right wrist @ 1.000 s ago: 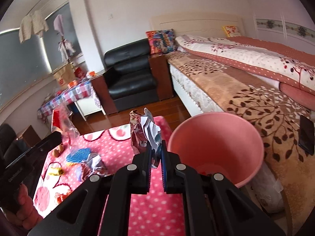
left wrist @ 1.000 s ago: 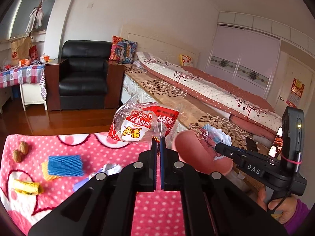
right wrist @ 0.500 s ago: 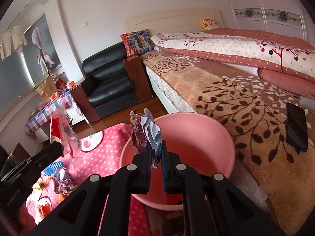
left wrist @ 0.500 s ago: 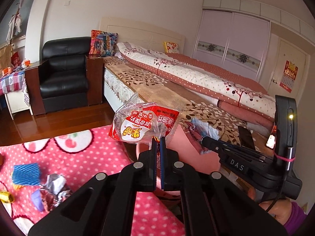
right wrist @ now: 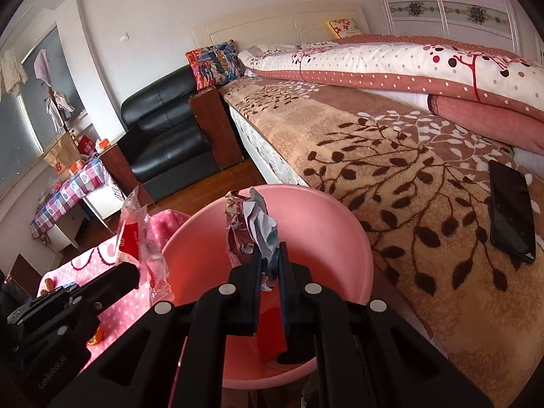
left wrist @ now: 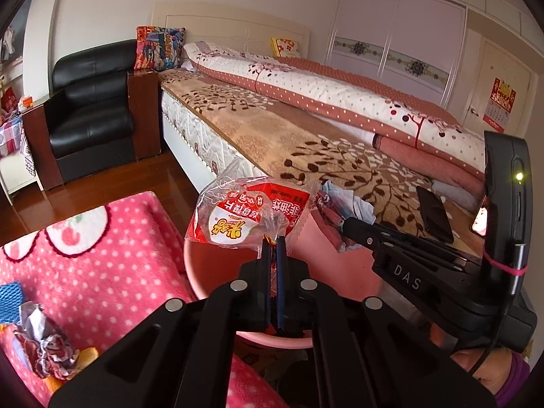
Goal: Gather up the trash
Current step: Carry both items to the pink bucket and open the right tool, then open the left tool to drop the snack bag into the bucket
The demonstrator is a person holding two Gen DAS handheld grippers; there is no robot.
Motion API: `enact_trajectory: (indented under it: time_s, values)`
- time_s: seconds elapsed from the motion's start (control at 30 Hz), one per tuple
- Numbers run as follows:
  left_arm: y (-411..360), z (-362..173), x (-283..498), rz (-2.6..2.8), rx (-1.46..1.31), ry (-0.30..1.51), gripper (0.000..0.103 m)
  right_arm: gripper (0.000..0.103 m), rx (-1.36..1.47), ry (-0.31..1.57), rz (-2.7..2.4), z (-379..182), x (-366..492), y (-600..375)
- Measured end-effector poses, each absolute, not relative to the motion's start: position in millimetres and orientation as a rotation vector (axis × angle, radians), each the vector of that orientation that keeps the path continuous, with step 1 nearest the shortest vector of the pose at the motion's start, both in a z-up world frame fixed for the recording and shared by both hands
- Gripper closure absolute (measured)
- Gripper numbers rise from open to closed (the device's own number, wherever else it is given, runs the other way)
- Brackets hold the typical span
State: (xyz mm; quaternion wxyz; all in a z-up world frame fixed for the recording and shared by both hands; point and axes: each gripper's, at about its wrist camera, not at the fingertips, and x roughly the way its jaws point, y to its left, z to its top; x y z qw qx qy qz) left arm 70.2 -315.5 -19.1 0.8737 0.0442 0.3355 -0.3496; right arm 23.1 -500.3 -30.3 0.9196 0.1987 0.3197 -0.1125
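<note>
My left gripper (left wrist: 273, 243) is shut on a clear red and white snack wrapper (left wrist: 246, 219) and holds it over the near rim of the pink bucket (left wrist: 200, 272). My right gripper (right wrist: 268, 255) is shut on a crumpled paper wad (right wrist: 253, 221) and holds it above the open pink bucket (right wrist: 340, 231). Red trash lies at the bucket's bottom. The right gripper and its wad (left wrist: 343, 210) show in the left wrist view. The left gripper (right wrist: 132, 273) with its wrapper (right wrist: 136, 234) shows in the right wrist view.
A pink polka-dot table cover (left wrist: 102, 272) lies left of the bucket with crumpled foil paper (left wrist: 40, 340) and a blue foam net (left wrist: 10, 299) on it. A bed (right wrist: 408, 176) with a black phone (right wrist: 511, 210) stands right. A black armchair (left wrist: 91, 108) stands behind.
Both grippers have swung right from over the table to over the pink bucket, each still holding its piece of trash.
</note>
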Motion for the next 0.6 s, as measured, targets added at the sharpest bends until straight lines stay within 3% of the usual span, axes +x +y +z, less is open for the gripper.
enact_trajectory:
  time_s: [0.23, 0.37, 0.5, 0.6]
  values:
    - [-328, -33, 76, -0.758, 0.08, 0.733, 0.101, 0.094, 0.389, 0.688, -0.225, -45, 38, -510]
    - [-327, -35, 81, -0.763, 0.072, 0.738, 0.093, 0.091, 0.391, 0.704, -0.217, -52, 46, -514]
    - [-325, -37, 87, -0.76, 0.047, 0.768, 0.083, 0.068, 0.4, 0.7, -0.225, -56, 45, -518]
    - [-323, -35, 88, -0.771, 0.044, 0.776, 0.075, 0.063, 0.41, 0.696, -0.234, -58, 42, -520]
